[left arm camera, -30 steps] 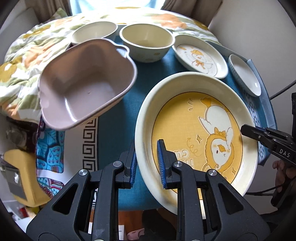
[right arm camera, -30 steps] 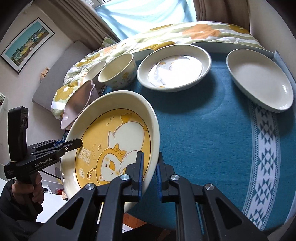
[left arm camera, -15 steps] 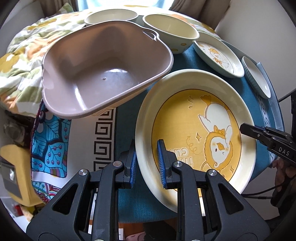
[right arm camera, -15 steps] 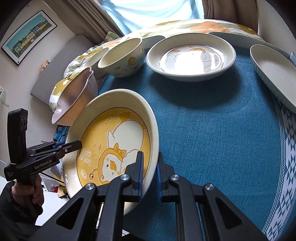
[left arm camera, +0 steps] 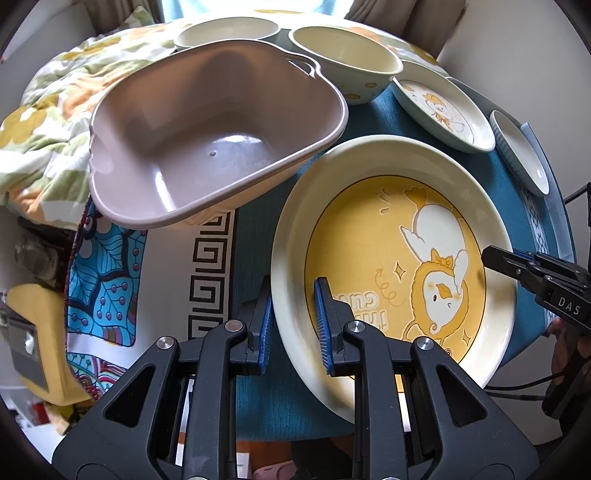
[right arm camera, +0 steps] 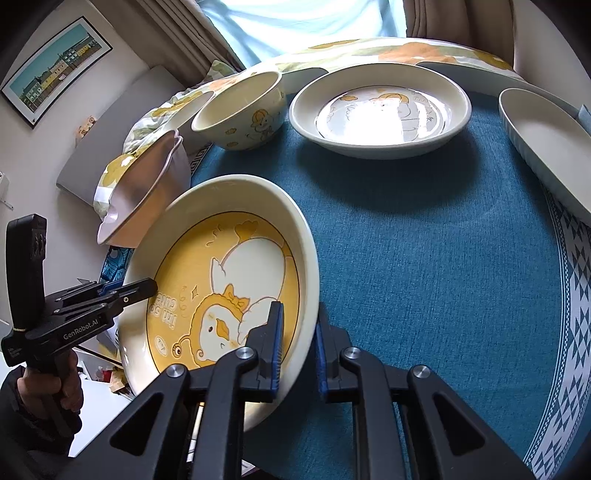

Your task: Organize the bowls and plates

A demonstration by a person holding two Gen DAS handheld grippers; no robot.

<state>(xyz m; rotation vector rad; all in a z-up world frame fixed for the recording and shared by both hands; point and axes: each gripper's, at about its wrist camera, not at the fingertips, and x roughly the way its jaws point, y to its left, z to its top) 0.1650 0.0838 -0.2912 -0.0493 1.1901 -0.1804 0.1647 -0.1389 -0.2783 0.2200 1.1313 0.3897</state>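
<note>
A large cream plate with a yellow duck picture (left arm camera: 399, 258) is held tilted above the blue tablecloth. My left gripper (left arm camera: 293, 325) is shut on its left rim. My right gripper (right arm camera: 298, 347) is shut on its right rim, and the same plate fills the right wrist view (right arm camera: 221, 280). The right gripper shows in the left wrist view (left arm camera: 517, 269); the left gripper shows in the right wrist view (right arm camera: 110, 295). A taupe plastic basin (left arm camera: 214, 144) sits close to the plate's far left edge.
A cream bowl (right arm camera: 240, 110), a second duck plate (right arm camera: 380, 110) and a white ribbed oval dish (right arm camera: 546, 140) stand at the back of the blue cloth (right arm camera: 424, 258). Another pale bowl (left arm camera: 225, 33) sits behind the basin. A floral quilt (left arm camera: 40, 118) lies at the left.
The plate, held by both grippers, has moved forward over the table. The basin and the back dishes now look closer and larger. Both grips are unchanged.
</note>
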